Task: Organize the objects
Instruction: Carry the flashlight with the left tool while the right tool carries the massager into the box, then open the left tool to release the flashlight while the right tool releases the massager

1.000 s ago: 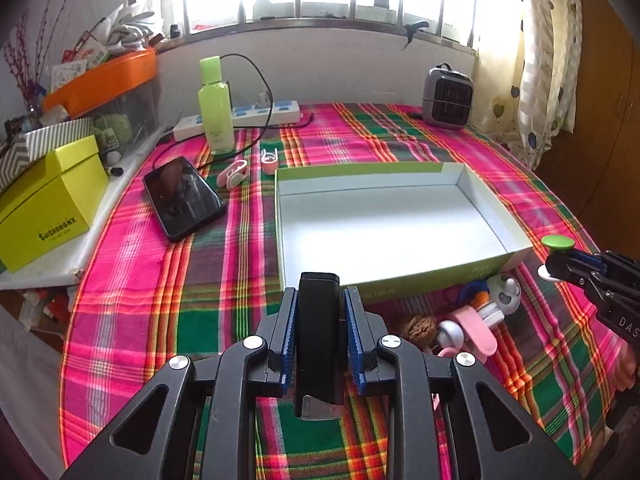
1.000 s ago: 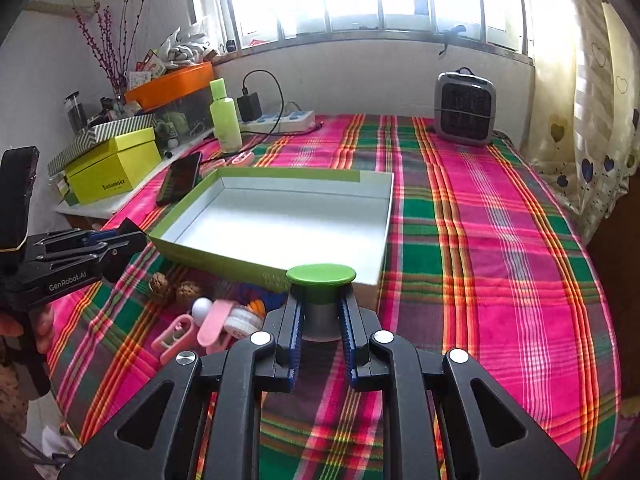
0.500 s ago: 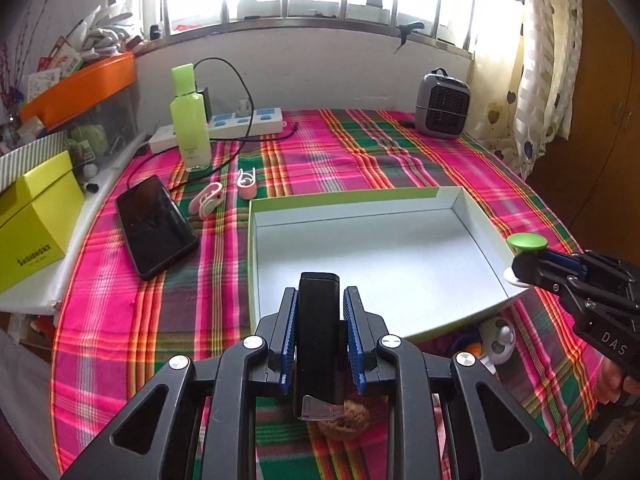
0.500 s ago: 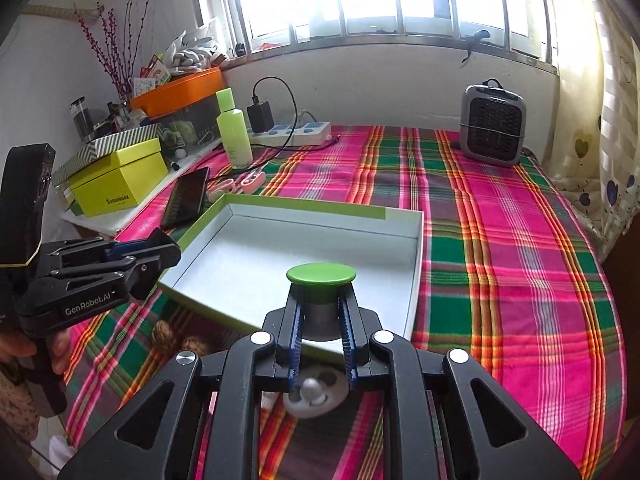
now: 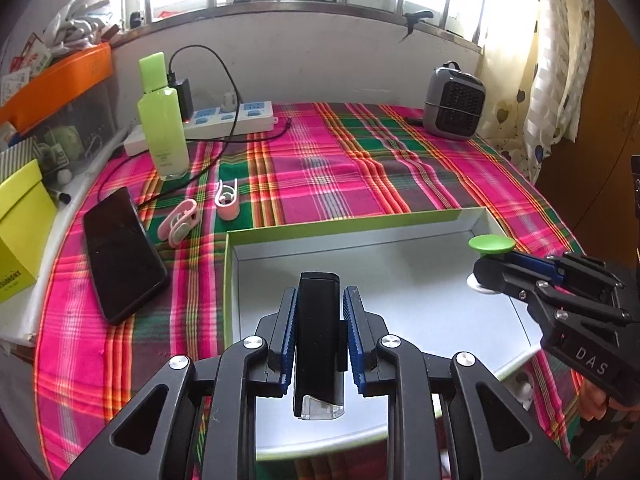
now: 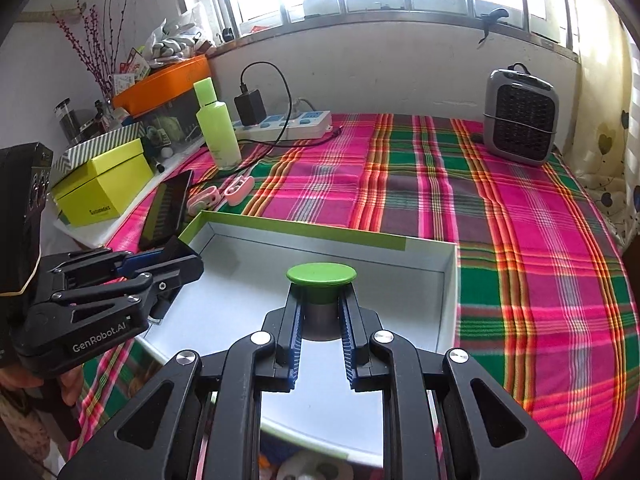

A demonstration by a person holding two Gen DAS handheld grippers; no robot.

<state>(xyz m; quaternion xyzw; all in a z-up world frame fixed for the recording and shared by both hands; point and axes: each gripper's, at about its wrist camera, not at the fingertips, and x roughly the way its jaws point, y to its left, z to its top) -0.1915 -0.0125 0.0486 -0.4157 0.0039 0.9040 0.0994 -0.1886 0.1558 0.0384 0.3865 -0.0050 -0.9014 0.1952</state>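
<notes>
**A:** What is shown in the left wrist view?

**B:** The left gripper point(image 5: 319, 332) is seen at the lower centre, clenched on a slim black device point(image 5: 319, 340) that is held upright between the blue pads. Beneath and beyond it, the white floor of an open box with green rim point(image 5: 360, 222) fills the middle of the frame. It is judged that the device is being carried there for sorting.

**A:** And the other gripper?

**B:** In the right wrist view the right gripper point(image 6: 322, 320) is seen at the lower centre, closed on the grey stem of a green-capped knob point(image 6: 321, 273). The cap is kept above the pads, probably so that it cannot slip through. The knob is held over the box floor, near the right wall.

**A:** What is left outside the box?

**B:** A black phone point(image 5: 122, 252), two pink clips point(image 5: 180, 224) and a green bottle point(image 5: 162, 120) are seen on the plaid cloth point(image 5: 360, 176) toward the left of the left wrist view. Nothing is seen lying on the box floor.
</notes>
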